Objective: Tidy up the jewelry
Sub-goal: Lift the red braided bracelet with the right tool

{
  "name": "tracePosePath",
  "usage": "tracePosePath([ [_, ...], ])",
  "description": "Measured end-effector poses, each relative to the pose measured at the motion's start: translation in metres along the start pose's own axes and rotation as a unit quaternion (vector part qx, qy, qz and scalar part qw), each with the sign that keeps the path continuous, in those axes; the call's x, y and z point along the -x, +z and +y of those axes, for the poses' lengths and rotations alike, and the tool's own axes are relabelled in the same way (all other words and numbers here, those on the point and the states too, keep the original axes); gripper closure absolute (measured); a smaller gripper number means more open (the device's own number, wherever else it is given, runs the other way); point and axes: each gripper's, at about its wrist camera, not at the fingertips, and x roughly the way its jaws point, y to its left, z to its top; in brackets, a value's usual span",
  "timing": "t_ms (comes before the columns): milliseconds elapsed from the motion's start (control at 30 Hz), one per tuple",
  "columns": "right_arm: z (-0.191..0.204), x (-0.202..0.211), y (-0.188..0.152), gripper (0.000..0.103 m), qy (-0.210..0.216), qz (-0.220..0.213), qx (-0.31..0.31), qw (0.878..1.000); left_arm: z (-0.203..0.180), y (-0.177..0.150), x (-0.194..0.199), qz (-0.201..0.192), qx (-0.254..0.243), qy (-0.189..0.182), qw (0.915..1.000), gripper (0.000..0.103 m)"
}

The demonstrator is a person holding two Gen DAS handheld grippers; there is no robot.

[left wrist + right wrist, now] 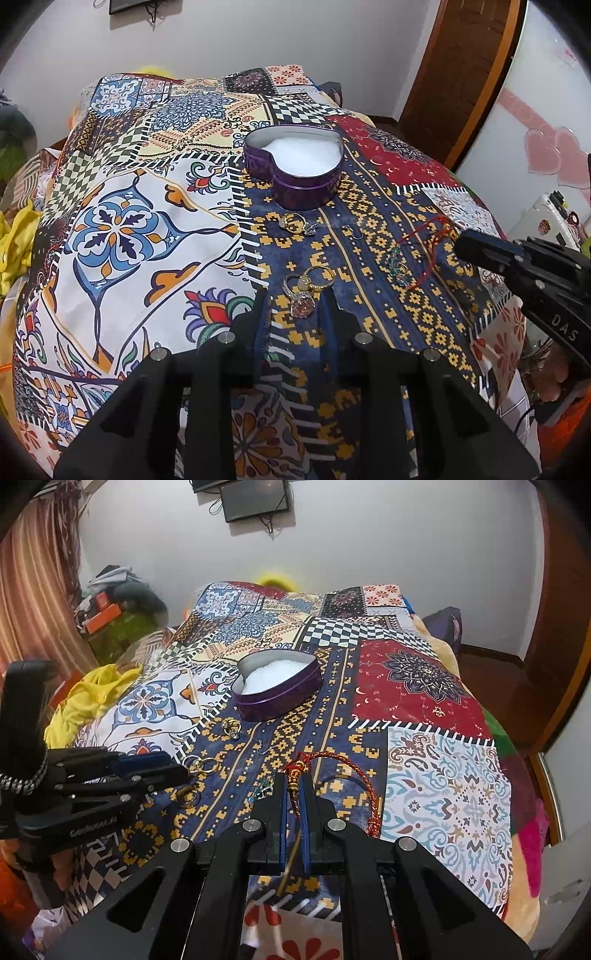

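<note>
A: Counting from the left, what lies on the bed (122, 206)?

B: On the patchwork bedspread (424, 686), one purple heart-shaped tin (295, 166), lid off, white padding inside. Its pointed end faces right in the right wrist view. Just nearer than the tin sits a small cluster of rings (297, 223); I make out two, one gold, one with a stone, though they overlap and I cannot be sure.

A: And nearer still?

B: A second cluster (308, 290), three rings as far as I can tell: a gold band, a dark one with a pale stone, and a silver one with a large pink stone. A thin hook-like earring (349, 230) lies between the clusters, a little right.

A: The left tongs?

B: The left tongs (295, 306) are spread wide, with the near cluster right at the fingertips, the pink-stone ring between them. Whether either finger touches it I cannot tell.

A: Further right?

B: One small teal beaded piece (397, 267), too small to name, then one red braided bracelet (354, 786). Its loop lies on the dark blue patch with the long axis running near to far, its gold-beaded knot at the left end.

A: The right tongs?

B: The right tongs (294, 786) are almost pressed together, pinching the bracelet at that beaded knot, the cord trailing right.
</note>
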Motion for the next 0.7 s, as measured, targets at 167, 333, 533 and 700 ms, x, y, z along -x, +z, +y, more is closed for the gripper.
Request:
tracePosePath([
  [167, -0.001, -0.013, -0.010, 0.097, -0.004, 0.034, 0.007, 0.999, -0.001, 0.000, -0.003, -0.003, -0.001, 0.006, 1.0000, 0.078],
  [333, -0.006, -0.013, -0.018, 0.094, -0.004, 0.055, 0.000, 0.998, 0.007, 0.000, -0.004, -0.002, 0.014, 0.001, 0.9999, 0.093],
  [533, -0.023, 0.006, -0.019, 0.061, -0.015, 0.038, -0.029, 0.999, 0.007, 0.000, 0.006, -0.017, 0.014, 0.012, 0.9997, 0.093],
  [700, -0.035, 0.010, -0.018, 0.040, -0.035, 0.034, -0.051, 0.998, 0.005, -0.002, 0.020, -0.033, 0.006, 0.018, 0.9993, 0.093],
])
